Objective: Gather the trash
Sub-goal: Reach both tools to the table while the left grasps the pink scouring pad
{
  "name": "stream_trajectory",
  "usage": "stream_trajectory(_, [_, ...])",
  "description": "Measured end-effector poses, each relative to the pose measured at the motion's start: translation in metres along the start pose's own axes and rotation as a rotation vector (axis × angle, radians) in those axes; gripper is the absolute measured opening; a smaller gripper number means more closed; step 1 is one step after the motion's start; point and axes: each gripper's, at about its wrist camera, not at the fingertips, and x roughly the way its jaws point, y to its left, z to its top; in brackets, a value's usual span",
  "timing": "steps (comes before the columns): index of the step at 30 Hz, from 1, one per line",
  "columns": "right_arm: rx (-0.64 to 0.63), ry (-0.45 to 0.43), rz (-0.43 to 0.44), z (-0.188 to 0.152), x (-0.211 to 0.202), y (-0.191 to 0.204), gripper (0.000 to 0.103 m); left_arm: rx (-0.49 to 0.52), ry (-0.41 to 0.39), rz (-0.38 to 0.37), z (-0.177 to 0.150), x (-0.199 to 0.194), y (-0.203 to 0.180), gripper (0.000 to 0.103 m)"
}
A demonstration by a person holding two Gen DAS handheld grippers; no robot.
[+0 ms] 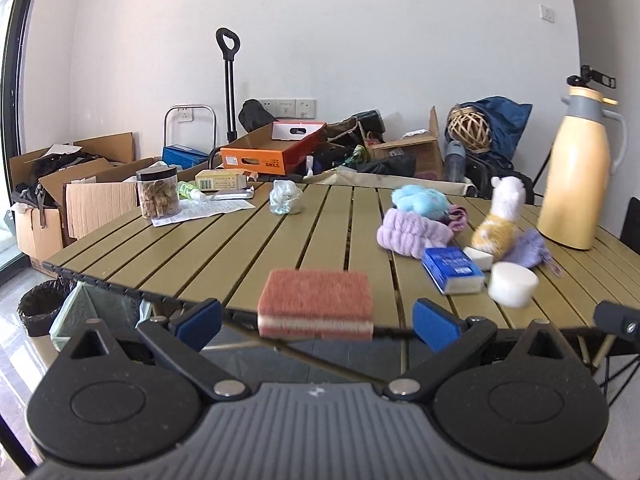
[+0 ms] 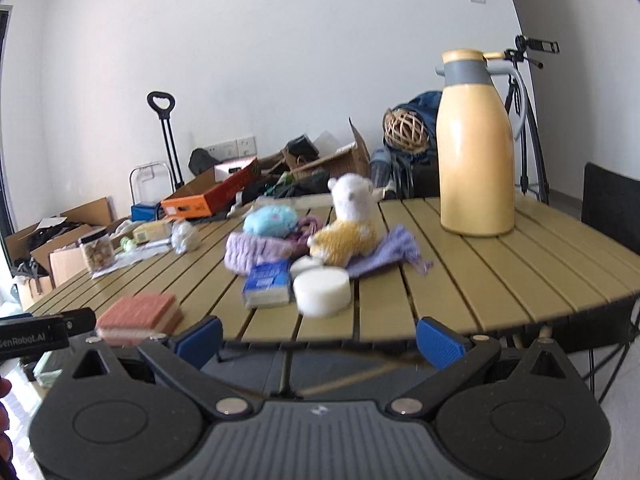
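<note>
A crumpled clear plastic wrapper [image 1: 285, 198] lies on the slatted table [image 1: 224, 256]; it also shows in the right wrist view [image 2: 185, 237]. A red sponge [image 1: 316, 309] lies at the table's near edge, just ahead of my open, empty left gripper [image 1: 318, 324]. In the right wrist view the sponge [image 2: 138, 316] is at the left. My right gripper [image 2: 320, 340] is open and empty in front of the table edge, facing a white round block [image 2: 322, 291] and a blue tissue pack [image 2: 268, 283]. A bin with a black bag [image 1: 42, 306] stands on the floor at the left.
A snack jar [image 1: 158, 196], paper sheet [image 1: 204, 210], small boxes, plush toys [image 2: 348, 228], cloths [image 1: 414, 232] and a tall yellow thermos [image 2: 476, 148] stand on the table. Cardboard boxes [image 1: 80, 188], a trolley and bags crowd the floor behind. A dark chair [image 2: 612, 200] is at the right.
</note>
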Motion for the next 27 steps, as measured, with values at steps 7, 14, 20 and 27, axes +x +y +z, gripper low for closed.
stream_trajectory(7, [0.007, -0.031, -0.021, 0.018, 0.047, -0.011, 0.103, -0.03, 0.04, 0.032, 0.023, 0.056, -0.001, 0.103])
stream_trajectory(14, [0.057, -0.005, -0.045, 0.003, 0.081, -0.024, 0.103, -0.004, 0.163, 0.038, 0.029, 0.108, 0.002, 0.103])
stream_trajectory(20, [0.054, 0.036, -0.058, -0.004, 0.097, -0.02, 0.103, -0.026, 0.263, -0.004, 0.03, 0.13, 0.006, 0.103])
stream_trajectory(27, [0.032, 0.037, -0.03, -0.003, 0.096, -0.006, 0.103, -0.025, 0.331, 0.01, 0.024, 0.143, 0.001, 0.103])
